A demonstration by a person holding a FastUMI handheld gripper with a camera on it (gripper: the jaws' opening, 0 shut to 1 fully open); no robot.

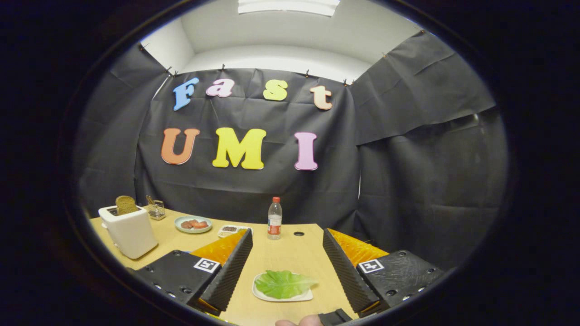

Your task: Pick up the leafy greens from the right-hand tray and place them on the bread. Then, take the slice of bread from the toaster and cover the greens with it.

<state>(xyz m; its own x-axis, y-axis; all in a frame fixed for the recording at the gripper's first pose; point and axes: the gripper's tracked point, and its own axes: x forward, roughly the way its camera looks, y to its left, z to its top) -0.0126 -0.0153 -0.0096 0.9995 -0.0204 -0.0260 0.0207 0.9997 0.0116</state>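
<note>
A green lettuce leaf [284, 283] lies on a small white tray [290, 298] on the wooden table, low between my two fingers and touching neither. My gripper [287, 237] is open, its ribbed black fingers [233, 267] spread wide above the table with nothing between them but the tray below. A white toaster [130, 231] stands far left beyond the left finger, with a brown slice of bread [125, 204] sticking up out of its slot. Behind the left finger sits a pale round plate [193, 225] holding reddish slices.
A clear water bottle [274, 219] with a red cap stands just beyond the fingertips. Next to it are a small white dish [229, 230] with dark bits and a cable hole [298, 233] in the table. A small wire rack [156, 209] stands behind the toaster. Black cloth walls close the booth.
</note>
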